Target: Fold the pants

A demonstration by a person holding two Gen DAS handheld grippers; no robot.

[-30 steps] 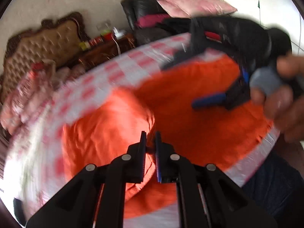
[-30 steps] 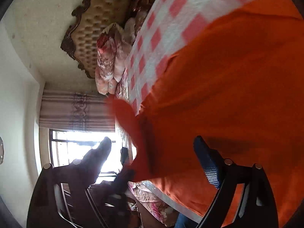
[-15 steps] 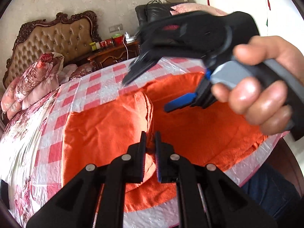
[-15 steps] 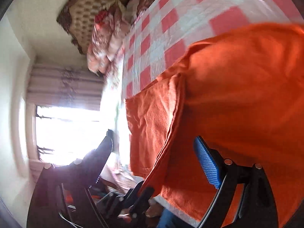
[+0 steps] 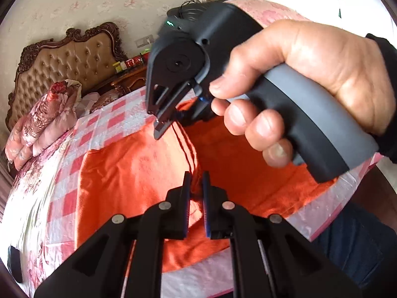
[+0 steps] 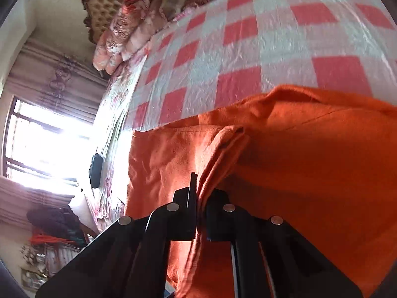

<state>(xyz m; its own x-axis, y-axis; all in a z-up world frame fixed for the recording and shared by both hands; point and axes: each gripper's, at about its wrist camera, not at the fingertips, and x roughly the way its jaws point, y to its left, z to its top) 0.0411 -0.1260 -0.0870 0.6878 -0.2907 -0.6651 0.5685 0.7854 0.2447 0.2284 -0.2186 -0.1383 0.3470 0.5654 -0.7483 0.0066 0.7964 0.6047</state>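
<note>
**Both grippers pinched on the pants, fold only partly made**

Starting at the left of the left wrist view, we see the bed (image 5: 104, 121) with its checked cover, and on it the orange pants (image 5: 129, 171), spread flat with one layer already laid over another. We judge the first fold begun but not finished, with further folds and smoothing left.

At the centre, our left gripper (image 5: 196, 186) is nearly shut, pinching a raised ridge of the cloth. Further right, our right hand (image 5: 305, 82) holds the right gripper (image 6: 197, 193), which has just clamped tight on a bunched edge of the pants.

The waistband and leg ends we cannot pick out. The right hand and its gripper hide the far right part of the pants, and the near edge drops out of sight over the bedside.
</note>
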